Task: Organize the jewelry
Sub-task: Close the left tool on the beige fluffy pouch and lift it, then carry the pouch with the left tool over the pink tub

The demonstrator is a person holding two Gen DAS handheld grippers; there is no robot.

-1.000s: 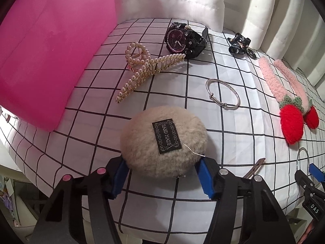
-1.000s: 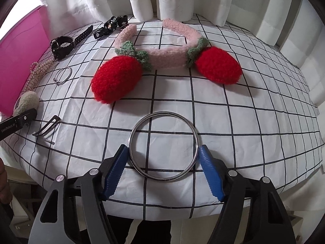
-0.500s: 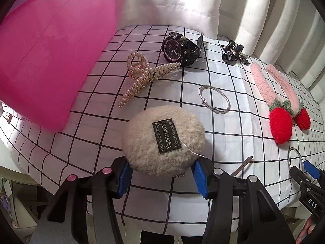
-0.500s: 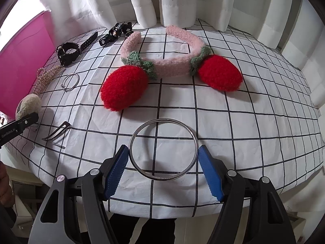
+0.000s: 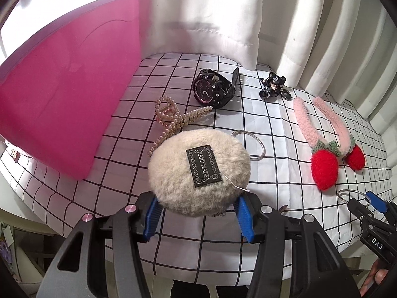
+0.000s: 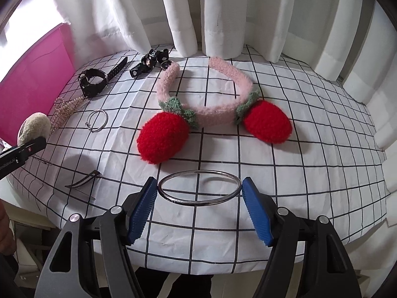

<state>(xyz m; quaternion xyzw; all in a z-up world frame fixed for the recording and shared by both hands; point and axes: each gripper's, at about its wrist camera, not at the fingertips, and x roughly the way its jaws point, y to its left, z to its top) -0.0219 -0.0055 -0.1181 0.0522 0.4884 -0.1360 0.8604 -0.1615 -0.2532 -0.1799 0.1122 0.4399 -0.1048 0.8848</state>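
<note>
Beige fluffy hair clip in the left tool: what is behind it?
Behind the beige fluffy hair clip, a pearl claw clip and a thin silver bangle lie on the checked cloth; the near ends of both are covered.

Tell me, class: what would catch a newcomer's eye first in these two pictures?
Probably the headband with two red plush strawberries, lying mid-table on the checked cloth. Next, the beige puff gripped and lifted in the left claw, beside the big pink box at the left. The right claw holds a steel ring.
</note>
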